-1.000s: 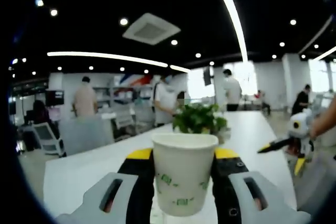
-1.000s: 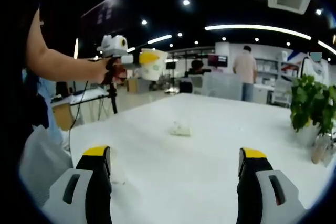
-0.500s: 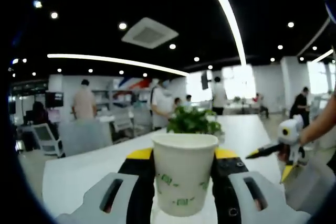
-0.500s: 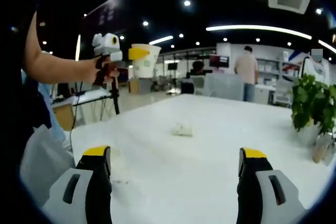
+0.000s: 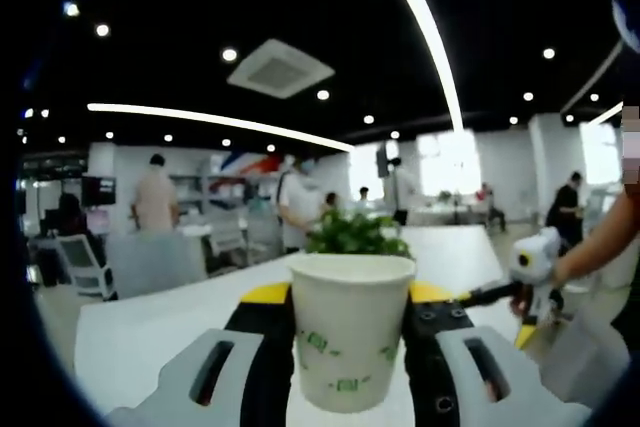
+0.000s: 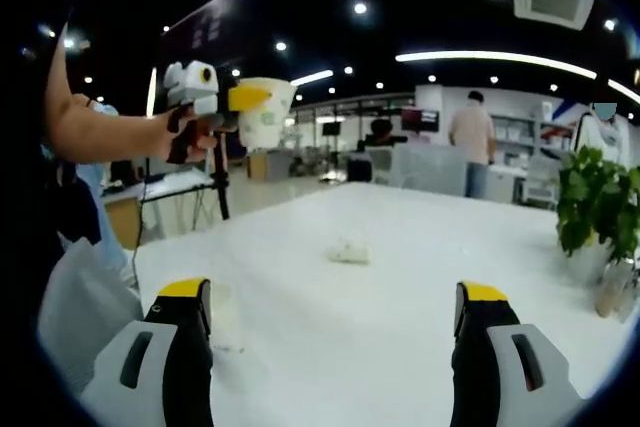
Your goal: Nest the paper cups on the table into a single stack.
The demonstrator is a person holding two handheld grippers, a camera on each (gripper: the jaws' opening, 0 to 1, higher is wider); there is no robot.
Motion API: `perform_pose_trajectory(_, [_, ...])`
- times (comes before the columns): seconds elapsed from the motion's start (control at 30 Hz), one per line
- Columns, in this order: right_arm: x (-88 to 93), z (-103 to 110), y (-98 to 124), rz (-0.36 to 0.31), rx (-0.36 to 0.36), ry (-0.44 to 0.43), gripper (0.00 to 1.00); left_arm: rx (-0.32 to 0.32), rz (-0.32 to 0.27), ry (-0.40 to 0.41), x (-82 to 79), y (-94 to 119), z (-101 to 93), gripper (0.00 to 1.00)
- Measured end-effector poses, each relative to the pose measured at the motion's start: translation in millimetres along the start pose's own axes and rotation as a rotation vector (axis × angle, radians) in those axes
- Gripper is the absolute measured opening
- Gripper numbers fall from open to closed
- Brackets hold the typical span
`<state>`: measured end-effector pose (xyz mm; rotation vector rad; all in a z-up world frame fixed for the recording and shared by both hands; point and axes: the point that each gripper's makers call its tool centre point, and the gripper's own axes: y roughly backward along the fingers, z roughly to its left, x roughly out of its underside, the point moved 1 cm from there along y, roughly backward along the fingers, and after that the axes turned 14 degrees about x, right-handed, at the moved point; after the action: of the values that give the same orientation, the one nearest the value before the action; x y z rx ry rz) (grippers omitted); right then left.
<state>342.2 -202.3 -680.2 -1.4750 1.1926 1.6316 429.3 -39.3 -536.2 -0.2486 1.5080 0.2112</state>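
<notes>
A white paper cup (image 5: 350, 332) with small green marks stands upright between my left gripper's (image 5: 350, 347) two jaws, which are shut on its sides. In the right gripper view the same cup (image 6: 263, 112) is held high above the table's left end by the left gripper (image 6: 250, 99) in a person's hand. My right gripper (image 6: 333, 332) hovers low over the white table (image 6: 400, 277) with its jaws wide apart and nothing between them. That right gripper (image 5: 500, 299) also appears at the right of the left gripper view, open.
A small crumpled white scrap (image 6: 348, 250) lies mid-table. A potted green plant (image 6: 590, 209) stands at the table's right edge, also seen behind the cup (image 5: 352, 233). Several people, chairs and desks fill the office behind.
The left gripper with the cup has drifted a little left and higher in the right gripper view. In the left gripper view the background has slid left. The right gripper's own view has barely shifted.
</notes>
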Motion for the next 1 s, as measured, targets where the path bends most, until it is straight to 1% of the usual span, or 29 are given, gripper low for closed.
perform_pose_trajectory(0.1, [0.5,1,0,-0.002,0.000,-0.005,1.00,0.004,-0.003,0.003,2.6,0,-8.5,0.40])
perform_pose_trajectory(0.2, [1.7,2,1,-0.002,0.001,-0.002,1.00,0.004,0.008,-0.006,6.8,0,-18.6,0.40])
perform_pose_trajectory(0.3, [3.7,1,1,-0.002,0.005,-0.010,1.00,0.012,0.010,-0.013,12.9,1,-34.1,0.40])
perform_pose_trajectory(0.37, [4.1,1,1,-0.001,0.006,-0.012,1.00,0.015,0.015,-0.015,15.9,1,-40.7,0.40])
perform_pose_trajectory(0.4, [4.3,1,2,-0.002,0.006,-0.013,1.00,0.039,0.019,-0.026,18.1,1,-47.6,0.40])
perform_pose_trajectory(0.5, [5.1,1,1,0.000,0.005,-0.014,1.00,0.048,0.009,-0.015,19.4,1,-56.3,0.40])
perform_pose_trajectory(0.53, [5.5,1,1,0.000,0.006,-0.016,1.00,0.068,0.011,-0.008,19.6,1,-62.8,0.40])
perform_pose_trajectory(0.63, [4.8,2,2,0.001,0.005,-0.017,1.00,0.073,0.019,-0.015,21.0,1,-68.7,0.40])
perform_pose_trajectory(0.77, [4.9,2,2,0.000,0.005,-0.018,1.00,0.073,0.005,0.005,23.0,3,-77.9,0.39])
perform_pose_trajectory(0.83, [4.5,3,1,-0.002,0.005,-0.024,1.00,0.070,-0.013,0.016,24.8,5,-81.2,0.38])
perform_pose_trajectory(0.9, [5.2,5,1,-0.001,0.003,-0.023,1.00,0.065,0.000,0.013,28.3,6,-85.6,0.39])
perform_pose_trajectory(1.0, [5.9,6,2,-0.001,0.001,-0.022,1.00,0.068,-0.016,0.021,25.7,7,-91.7,0.39])
